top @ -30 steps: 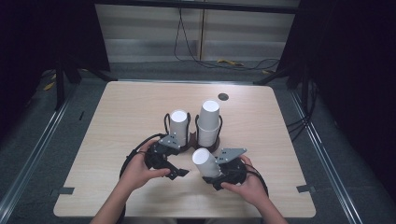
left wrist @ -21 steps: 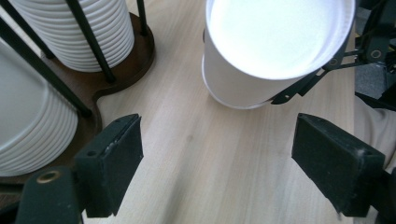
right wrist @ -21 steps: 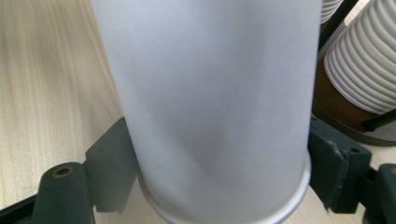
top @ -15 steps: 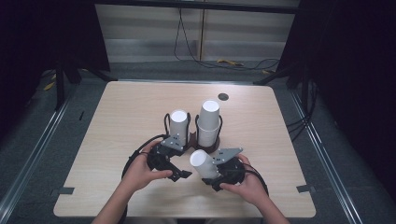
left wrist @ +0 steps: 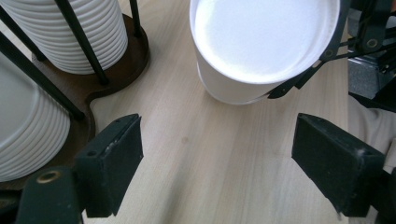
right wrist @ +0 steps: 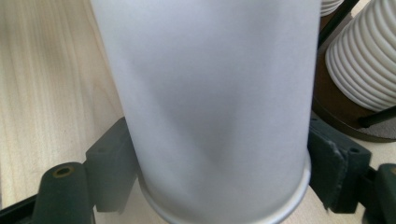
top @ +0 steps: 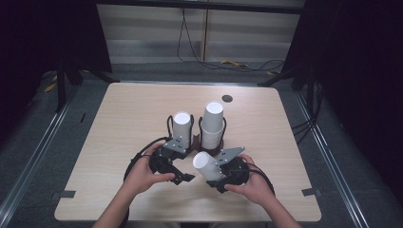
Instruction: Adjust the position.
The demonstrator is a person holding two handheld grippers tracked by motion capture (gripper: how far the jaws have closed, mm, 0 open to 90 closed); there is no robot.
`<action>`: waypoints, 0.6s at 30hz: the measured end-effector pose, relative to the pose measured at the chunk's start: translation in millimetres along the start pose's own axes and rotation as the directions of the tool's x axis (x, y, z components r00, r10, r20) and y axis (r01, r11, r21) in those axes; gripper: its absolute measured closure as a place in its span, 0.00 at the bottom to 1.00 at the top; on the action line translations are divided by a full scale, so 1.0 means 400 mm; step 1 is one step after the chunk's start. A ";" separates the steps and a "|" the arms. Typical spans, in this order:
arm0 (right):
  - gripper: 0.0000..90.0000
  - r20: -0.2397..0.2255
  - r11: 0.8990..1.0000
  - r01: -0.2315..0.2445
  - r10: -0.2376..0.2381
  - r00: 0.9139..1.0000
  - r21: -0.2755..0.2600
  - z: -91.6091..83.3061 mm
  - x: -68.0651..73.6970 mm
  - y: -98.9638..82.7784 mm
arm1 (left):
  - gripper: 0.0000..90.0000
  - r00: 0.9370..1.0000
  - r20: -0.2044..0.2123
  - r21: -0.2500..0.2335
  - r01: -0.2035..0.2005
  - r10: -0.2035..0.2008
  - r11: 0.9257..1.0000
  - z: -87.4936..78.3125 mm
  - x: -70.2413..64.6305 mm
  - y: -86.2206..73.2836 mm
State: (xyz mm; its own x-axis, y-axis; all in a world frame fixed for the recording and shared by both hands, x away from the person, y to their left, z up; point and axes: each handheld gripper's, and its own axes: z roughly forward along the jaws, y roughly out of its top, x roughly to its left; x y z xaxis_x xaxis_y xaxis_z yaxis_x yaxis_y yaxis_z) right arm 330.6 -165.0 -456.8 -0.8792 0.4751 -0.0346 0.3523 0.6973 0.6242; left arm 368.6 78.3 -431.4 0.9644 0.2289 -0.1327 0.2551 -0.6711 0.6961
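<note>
Cup [top: 205,165] shifted left; right claw [right wrist: 219,186] clamps it.

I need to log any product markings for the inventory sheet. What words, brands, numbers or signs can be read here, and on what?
None can be read. The held cup, shut in the right gripper, is plain white. The cup stacks in their holder, the table and the open left gripper carry no visible print.

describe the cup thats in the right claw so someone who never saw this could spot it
On the wooden table, find the dark rack holding two stacks of white cups. Just in front of it, the right claw grips a single white cup. Unlike the upright stacked ones, it is alone and tilted, closed base up.
</note>
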 end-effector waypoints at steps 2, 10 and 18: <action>0.23 -0.005 1.000 0.008 -0.008 1.000 0.009 -0.001 -0.002 0.003 | 0.18 1.000 0.000 -0.005 0.003 -0.003 1.000 0.000 0.000 0.000; 0.23 -0.012 0.998 0.036 -0.035 0.999 0.050 -0.009 -0.009 0.017 | 0.18 1.000 -0.011 -0.003 -0.004 0.004 1.000 0.000 -0.002 0.001; 0.23 -0.030 0.993 0.063 -0.060 0.998 0.099 0.002 -0.008 0.023 | 0.18 1.000 -0.010 -0.010 -0.003 0.003 1.000 0.001 -0.006 0.003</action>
State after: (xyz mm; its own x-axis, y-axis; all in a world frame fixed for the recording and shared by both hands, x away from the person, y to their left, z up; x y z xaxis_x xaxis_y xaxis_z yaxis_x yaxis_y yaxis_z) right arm 336.9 -160.0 -451.6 -0.9081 0.4160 -0.0482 0.3264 0.7753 0.5408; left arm 366.5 76.7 -430.4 0.9643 0.2339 -0.1242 0.2518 -0.6644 0.7036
